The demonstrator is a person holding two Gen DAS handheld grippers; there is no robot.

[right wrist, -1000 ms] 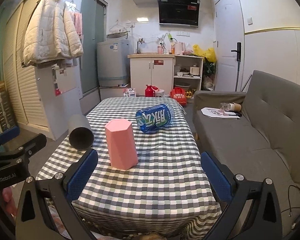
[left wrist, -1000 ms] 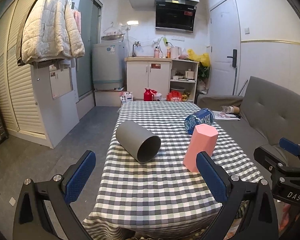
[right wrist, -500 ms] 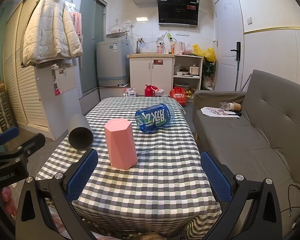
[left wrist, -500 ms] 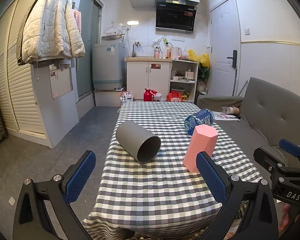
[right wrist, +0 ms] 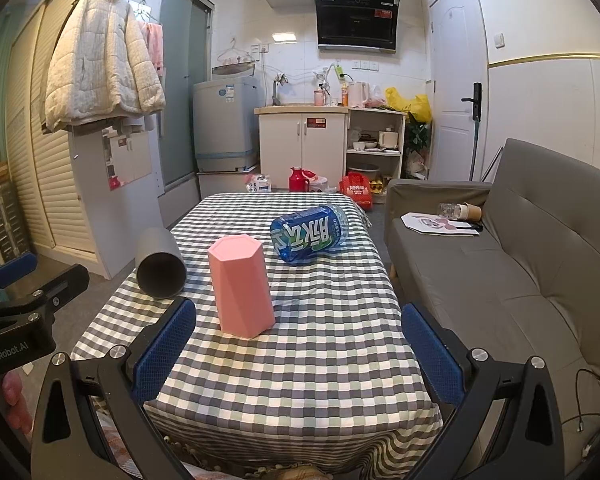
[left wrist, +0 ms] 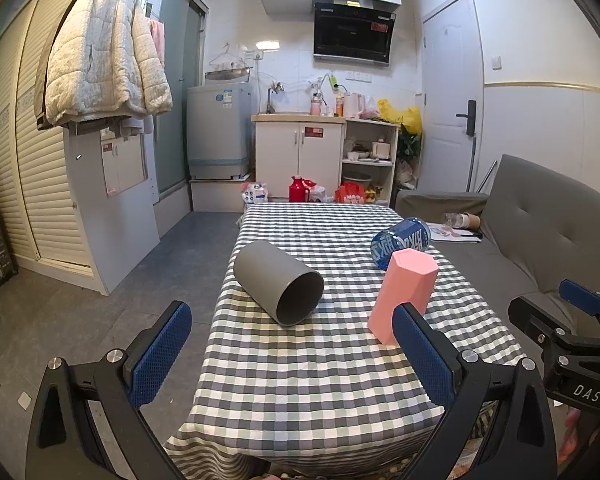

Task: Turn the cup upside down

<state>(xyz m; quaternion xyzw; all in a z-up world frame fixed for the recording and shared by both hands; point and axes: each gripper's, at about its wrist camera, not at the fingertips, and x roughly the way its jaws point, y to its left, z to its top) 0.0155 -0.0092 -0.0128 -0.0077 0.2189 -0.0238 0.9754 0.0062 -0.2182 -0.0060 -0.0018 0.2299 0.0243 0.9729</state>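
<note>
A grey cup (left wrist: 278,282) lies on its side on the checked table (left wrist: 316,368), its open mouth facing me; it also shows at the table's left edge in the right wrist view (right wrist: 159,262). A pink hexagonal cup (left wrist: 402,294) stands mouth down right of it, and shows in the right wrist view (right wrist: 240,286). A blue cup with white lettering (right wrist: 310,232) lies on its side further back, also in the left wrist view (left wrist: 400,240). My left gripper (left wrist: 292,354) is open and empty before the table's near edge. My right gripper (right wrist: 298,354) is open and empty there too.
A grey sofa (right wrist: 520,272) runs along the table's right side, with papers and a paper cup (right wrist: 470,211) on it. Grey floor (left wrist: 100,288) lies left of the table. A kitchen cabinet (left wrist: 300,160) and washing machine (left wrist: 218,128) stand at the far wall.
</note>
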